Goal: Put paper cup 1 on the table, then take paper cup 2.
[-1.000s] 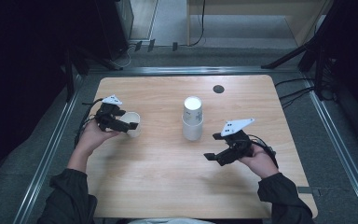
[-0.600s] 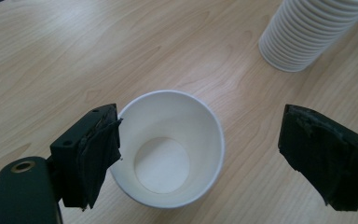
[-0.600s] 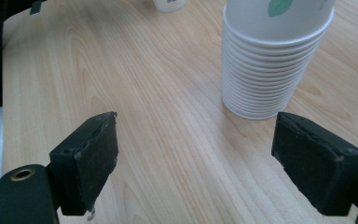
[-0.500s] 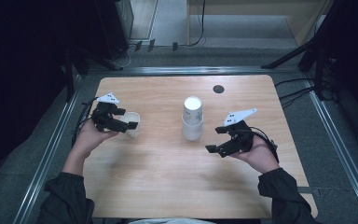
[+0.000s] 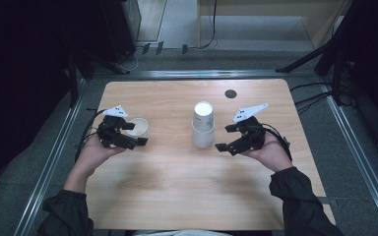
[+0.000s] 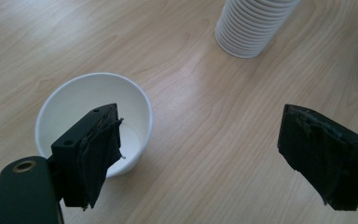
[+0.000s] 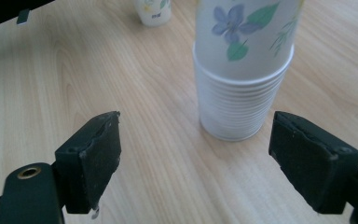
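Note:
A tall stack of flower-printed white paper cups (image 5: 203, 127) stands upside down at the middle of the wooden table (image 5: 177, 196). A single white paper cup (image 5: 138, 127) stands upright to its left. My left gripper (image 5: 134, 133) hovers open right beside this single cup; in the left gripper view its left jaw overlaps the cup (image 6: 81, 100) and nothing lies between the pads. My right gripper (image 5: 225, 137) is open just right of the stack, jaws pointing at it. In the right gripper view the stack (image 7: 242, 70) stands ahead of the wide jaws, untouched, and the single cup (image 7: 154, 11) is far behind.
A small black round spot (image 5: 231, 93) marks the table near its far edge. Metal rails (image 5: 54, 157) run along both sides of the table, with cables and dark stands on the floor beyond. The near half of the tabletop is bare wood.
Both hands have lifted a little. The right gripper has moved up the picture to sit level with the stack; the left has shifted slightly beside the single cup.

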Demonstrator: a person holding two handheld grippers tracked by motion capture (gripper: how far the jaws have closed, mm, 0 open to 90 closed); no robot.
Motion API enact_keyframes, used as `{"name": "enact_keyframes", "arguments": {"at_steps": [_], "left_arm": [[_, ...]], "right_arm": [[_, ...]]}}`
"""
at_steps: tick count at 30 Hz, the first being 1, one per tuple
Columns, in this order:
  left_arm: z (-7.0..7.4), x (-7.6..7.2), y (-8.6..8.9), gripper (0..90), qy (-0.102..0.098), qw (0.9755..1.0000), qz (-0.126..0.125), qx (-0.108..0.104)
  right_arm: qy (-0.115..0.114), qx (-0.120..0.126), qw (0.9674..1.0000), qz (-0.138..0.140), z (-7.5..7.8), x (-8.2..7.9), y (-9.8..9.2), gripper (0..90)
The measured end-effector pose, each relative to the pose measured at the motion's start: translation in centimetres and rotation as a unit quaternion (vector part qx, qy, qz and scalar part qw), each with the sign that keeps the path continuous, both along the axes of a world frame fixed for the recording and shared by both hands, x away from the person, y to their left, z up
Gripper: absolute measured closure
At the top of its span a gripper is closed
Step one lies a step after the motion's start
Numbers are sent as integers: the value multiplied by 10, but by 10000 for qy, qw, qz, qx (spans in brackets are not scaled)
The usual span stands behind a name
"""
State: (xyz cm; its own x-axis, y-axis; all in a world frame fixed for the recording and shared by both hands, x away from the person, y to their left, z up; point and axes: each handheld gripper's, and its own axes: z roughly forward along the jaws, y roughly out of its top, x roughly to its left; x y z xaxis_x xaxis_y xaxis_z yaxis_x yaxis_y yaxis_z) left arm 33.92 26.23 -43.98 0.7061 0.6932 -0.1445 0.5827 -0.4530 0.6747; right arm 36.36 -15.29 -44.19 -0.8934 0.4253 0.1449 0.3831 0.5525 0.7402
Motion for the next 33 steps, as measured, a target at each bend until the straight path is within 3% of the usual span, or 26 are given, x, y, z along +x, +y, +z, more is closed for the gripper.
{"name": "enact_keyframes", "arguments": {"at_steps": [4, 7, 12, 22, 26, 33], "left_arm": [[3, -6, -8, 137, 183, 9993, -105, -295], [5, -11, -16, 141, 168, 9986, -236, -431], [7, -21, -30, 141, 27, 9984, -465, -326], [-1, -33, -47, 141, -81, 9982, -490, -338], [-1, -39, -59, 141, -33, 9983, -486, -315], [-4, -53, -76, 141, -112, 9965, -787, -254]], "right_arm": [[-55, -66, 10000, -39, 5, 12, 1, 171], [-34, -76, 10000, -49, 9, 20, 0, 172], [-164, -164, 9997, -78, 18, 31, -1, 172], [-205, -285, 9993, 112, 30, 52, 14, 174], [-329, -719, 9963, 338, 33, 56, 31, 174], [-255, -1067, 9916, 689, 41, 67, 57, 177]]}}
